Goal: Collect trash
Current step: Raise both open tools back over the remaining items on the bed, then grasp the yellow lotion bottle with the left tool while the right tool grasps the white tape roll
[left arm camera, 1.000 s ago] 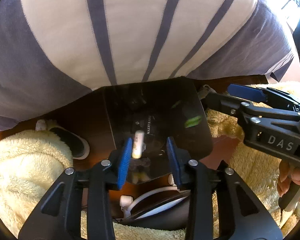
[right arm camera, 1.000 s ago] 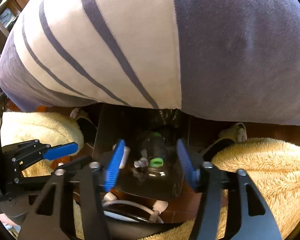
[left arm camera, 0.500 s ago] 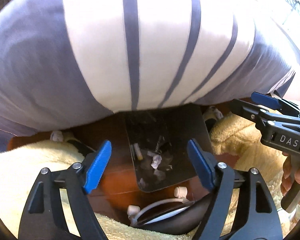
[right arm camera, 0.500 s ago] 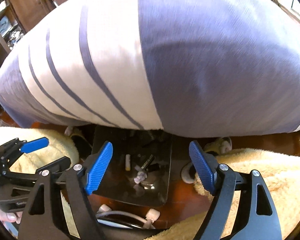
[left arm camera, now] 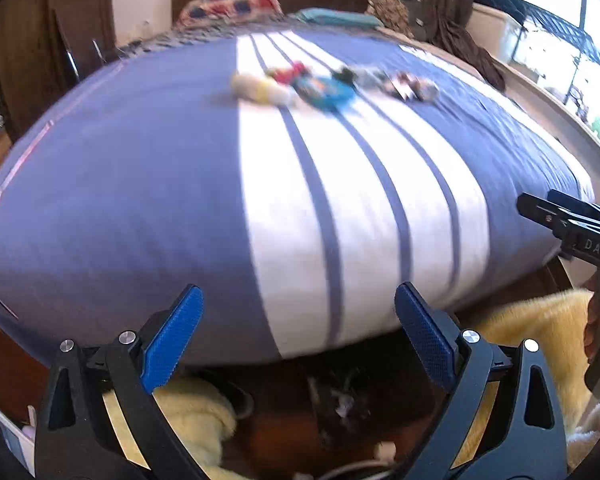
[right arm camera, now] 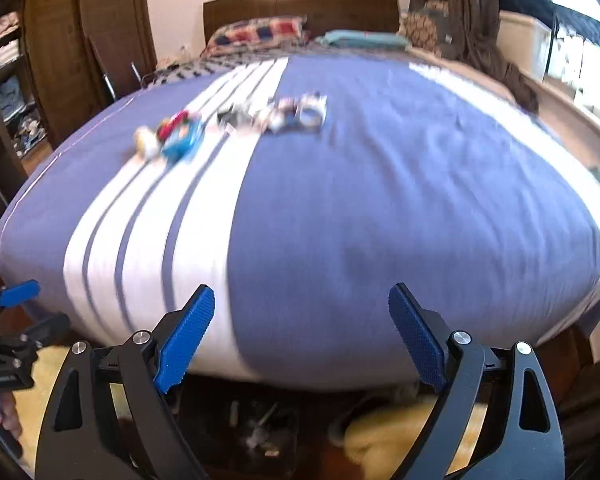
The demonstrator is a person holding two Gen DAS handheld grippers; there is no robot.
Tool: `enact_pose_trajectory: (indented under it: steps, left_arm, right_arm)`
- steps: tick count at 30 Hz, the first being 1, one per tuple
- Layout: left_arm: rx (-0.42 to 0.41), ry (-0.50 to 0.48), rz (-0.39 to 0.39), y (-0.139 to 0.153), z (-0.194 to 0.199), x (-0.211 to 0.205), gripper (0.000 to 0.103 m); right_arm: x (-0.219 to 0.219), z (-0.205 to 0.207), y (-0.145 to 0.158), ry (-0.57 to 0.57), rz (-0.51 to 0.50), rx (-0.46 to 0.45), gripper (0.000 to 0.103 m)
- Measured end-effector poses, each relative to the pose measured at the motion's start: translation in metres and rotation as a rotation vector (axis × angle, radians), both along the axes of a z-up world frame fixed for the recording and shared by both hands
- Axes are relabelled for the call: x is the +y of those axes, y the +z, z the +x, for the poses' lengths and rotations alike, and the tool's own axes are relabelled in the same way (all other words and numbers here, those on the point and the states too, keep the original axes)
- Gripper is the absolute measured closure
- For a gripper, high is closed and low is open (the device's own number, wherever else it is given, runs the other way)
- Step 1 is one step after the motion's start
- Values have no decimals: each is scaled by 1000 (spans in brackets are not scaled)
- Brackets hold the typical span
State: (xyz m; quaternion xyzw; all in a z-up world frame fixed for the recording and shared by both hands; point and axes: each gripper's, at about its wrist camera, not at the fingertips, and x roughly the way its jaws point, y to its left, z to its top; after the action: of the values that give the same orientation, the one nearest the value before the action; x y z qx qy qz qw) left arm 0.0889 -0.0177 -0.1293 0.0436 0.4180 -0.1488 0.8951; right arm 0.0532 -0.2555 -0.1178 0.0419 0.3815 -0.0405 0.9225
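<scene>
Several pieces of trash lie in a loose row on the far middle of the bed: a pale yellow lump, a blue wrapper and grey-white scraps; they also show in the right wrist view. A dark bin holding small trash sits on the floor below the bed edge, also in the right wrist view. My left gripper is open and empty above the bin. My right gripper is open and empty beside it. Both views are motion-blurred.
The bed has a blue cover with white stripes, pillows and a wooden headboard. Yellow fluffy rugs lie on the floor either side of the bin. A wardrobe stands left; a window is at right.
Both grippers have tilted up from the bin toward the bed top. The left gripper opened from narrow to wide after a small white piece dropped into the bin.
</scene>
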Motion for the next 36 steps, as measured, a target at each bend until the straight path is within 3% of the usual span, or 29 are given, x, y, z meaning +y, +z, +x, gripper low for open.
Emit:
enact_pose_trajectory:
  steps: [5,15,24,31,36]
  left_arm:
    - [-25,37,-1,16,36,5,11]
    - [-28,106,6,16,116,-2,12]
    - [-47,141,-8,29,176,-18,20]
    - [-17,157,32,20,213,-33,26]
    - [23,166,32,9,231,-33,29]
  right_arm:
    - [-9,37,7,-13,-11,-2,14]
    - [-20,107,2,-36,-8,44,14]
    - [-25,148,0,-37,24,45,19]
    - [-29,177,-9,-52,1,76,30]
    - [-32,196,-8,-57,6,73,30]
